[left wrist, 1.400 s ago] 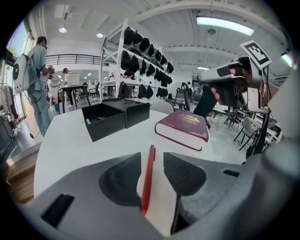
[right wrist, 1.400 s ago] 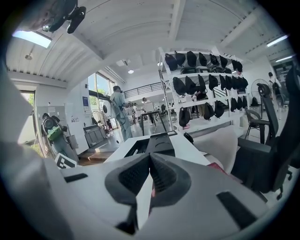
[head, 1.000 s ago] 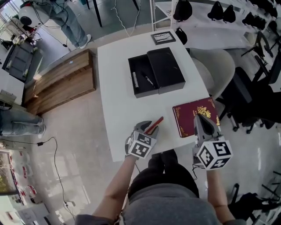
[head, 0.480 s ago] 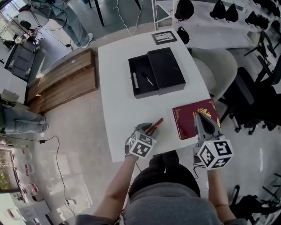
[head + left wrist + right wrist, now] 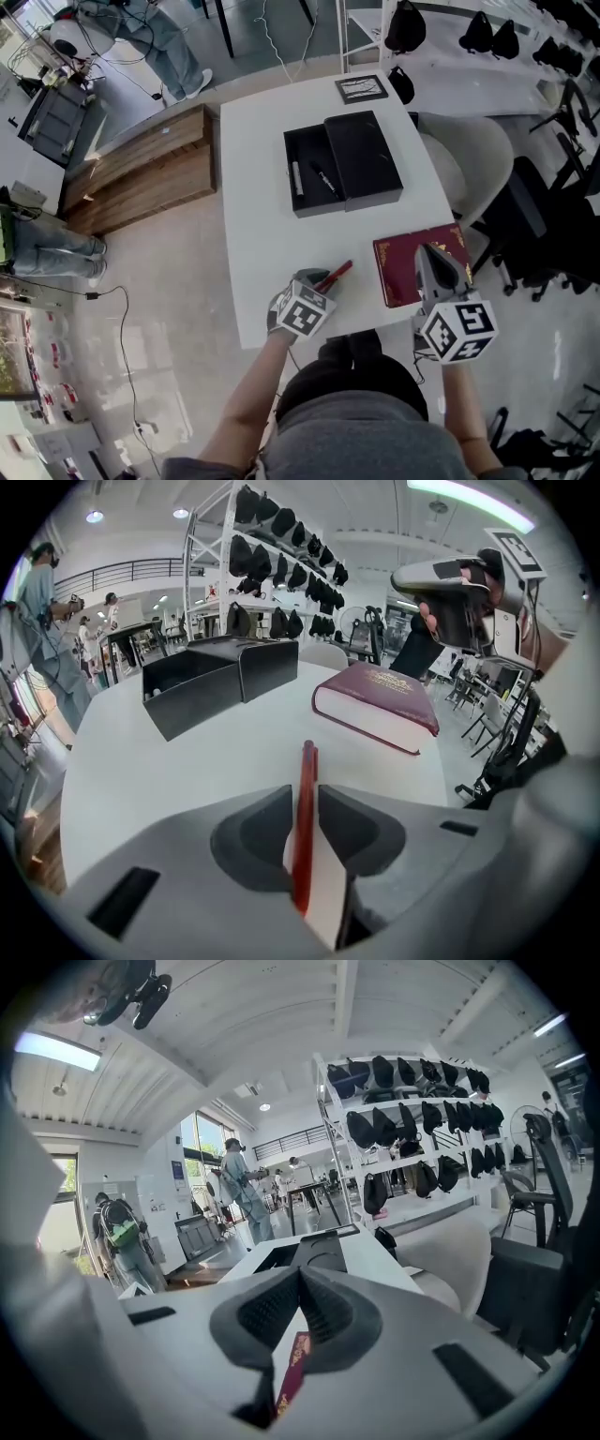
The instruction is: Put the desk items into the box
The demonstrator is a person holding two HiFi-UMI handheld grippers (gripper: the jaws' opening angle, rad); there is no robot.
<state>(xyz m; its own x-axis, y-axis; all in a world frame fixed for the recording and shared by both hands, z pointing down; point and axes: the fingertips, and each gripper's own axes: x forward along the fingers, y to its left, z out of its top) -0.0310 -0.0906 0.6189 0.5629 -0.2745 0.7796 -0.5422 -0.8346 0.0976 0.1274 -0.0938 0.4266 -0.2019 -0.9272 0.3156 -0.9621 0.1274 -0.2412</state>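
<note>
A red pen [image 5: 335,274] lies on the white table [image 5: 253,234] near its front edge. My left gripper [image 5: 319,278] is down around the pen's near end. Its jaws are closing, the pen [image 5: 306,799] lies between them, and the pads stand close beside it. My right gripper [image 5: 433,251] hovers shut and empty over a maroon book [image 5: 401,272] at the front right. The same book [image 5: 380,696] shows in the left gripper view. The open black box [image 5: 307,178] sits mid-table with two pens inside, its lid [image 5: 364,157] beside it.
A small framed picture [image 5: 361,88] lies at the table's far edge. A pale chair [image 5: 469,159] stands to the right and a wooden bench [image 5: 141,169] to the left. People stand far off at the upper left.
The left jaws have drawn in round the red pen, which stays on the table. The right gripper holds still over the book. The head view has shifted slightly.
</note>
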